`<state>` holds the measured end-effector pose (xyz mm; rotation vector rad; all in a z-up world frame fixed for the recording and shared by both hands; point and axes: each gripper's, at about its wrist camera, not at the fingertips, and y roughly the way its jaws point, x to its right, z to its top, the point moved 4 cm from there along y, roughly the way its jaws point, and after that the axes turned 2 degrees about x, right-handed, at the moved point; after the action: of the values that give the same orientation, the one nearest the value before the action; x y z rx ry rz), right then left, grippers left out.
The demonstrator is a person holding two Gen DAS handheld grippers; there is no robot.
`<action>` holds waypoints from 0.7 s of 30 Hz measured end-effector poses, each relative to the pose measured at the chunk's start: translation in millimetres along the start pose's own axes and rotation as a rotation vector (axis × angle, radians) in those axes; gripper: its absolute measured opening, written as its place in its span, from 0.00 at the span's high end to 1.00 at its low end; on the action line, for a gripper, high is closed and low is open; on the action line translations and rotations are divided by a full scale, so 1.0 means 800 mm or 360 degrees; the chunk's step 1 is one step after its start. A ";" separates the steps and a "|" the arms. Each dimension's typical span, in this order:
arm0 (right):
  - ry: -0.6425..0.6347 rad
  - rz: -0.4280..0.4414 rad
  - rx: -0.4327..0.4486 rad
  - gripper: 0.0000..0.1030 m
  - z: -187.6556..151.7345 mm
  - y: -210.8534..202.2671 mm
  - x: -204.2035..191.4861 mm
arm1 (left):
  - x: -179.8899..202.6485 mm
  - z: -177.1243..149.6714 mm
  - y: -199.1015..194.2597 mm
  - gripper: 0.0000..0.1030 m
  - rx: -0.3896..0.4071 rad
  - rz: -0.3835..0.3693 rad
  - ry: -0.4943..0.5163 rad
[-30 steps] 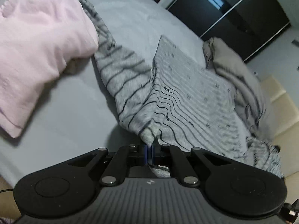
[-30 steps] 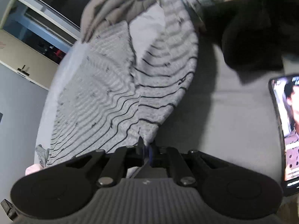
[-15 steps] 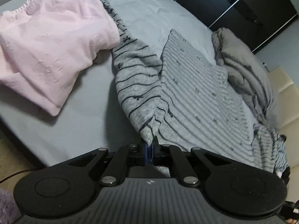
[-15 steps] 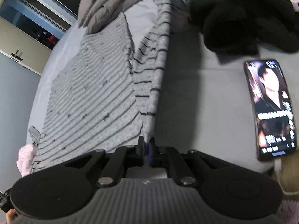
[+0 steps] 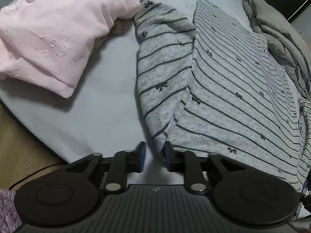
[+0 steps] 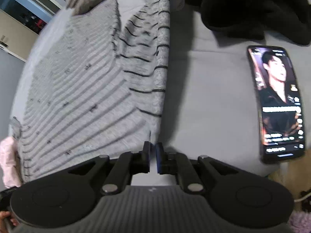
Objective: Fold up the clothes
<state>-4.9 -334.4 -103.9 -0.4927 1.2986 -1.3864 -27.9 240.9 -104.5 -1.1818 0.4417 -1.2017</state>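
Jaws of the left gripper, low centre of frame, have just been opening; the striped grey garment lies fuzzy and flat on the smooth grey bed, its hem between the parted pads, released. Right gripper, low centre, shows a slim empty gap, its jaws also just opening. This fold looks laid.

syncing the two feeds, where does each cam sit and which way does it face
Left wrist: on the left gripper, aimed down its parted fingers at the striped top, pink garment and bed.
Right wrist: on the right gripper, aimed down at the same top's edge, phone and black garment.
Shared: top, bed, pink garment.
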 end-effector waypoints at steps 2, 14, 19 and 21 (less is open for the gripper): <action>-0.0027 -0.0038 0.0025 0.91 0.002 -0.003 -0.003 | 0.001 0.002 -0.005 0.64 0.0029 0.0011 0.0001; -0.0049 0.0018 0.0334 0.58 0.095 -0.047 -0.022 | 0.078 0.049 -0.027 0.53 0.0182 -0.0116 0.0144; -0.0182 -0.0025 0.0511 0.57 0.160 -0.070 -0.036 | 0.163 0.071 -0.025 0.53 0.0179 -0.0213 0.0399; -0.0211 -0.0037 0.0571 0.57 0.189 -0.071 -0.041 | 0.197 0.080 -0.020 0.53 0.0193 -0.0247 0.0501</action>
<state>109.8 -381.0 4.3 -0.3477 0.9138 -1.5392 73.4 133.1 -18.6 -0.9381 0.5104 -1.5374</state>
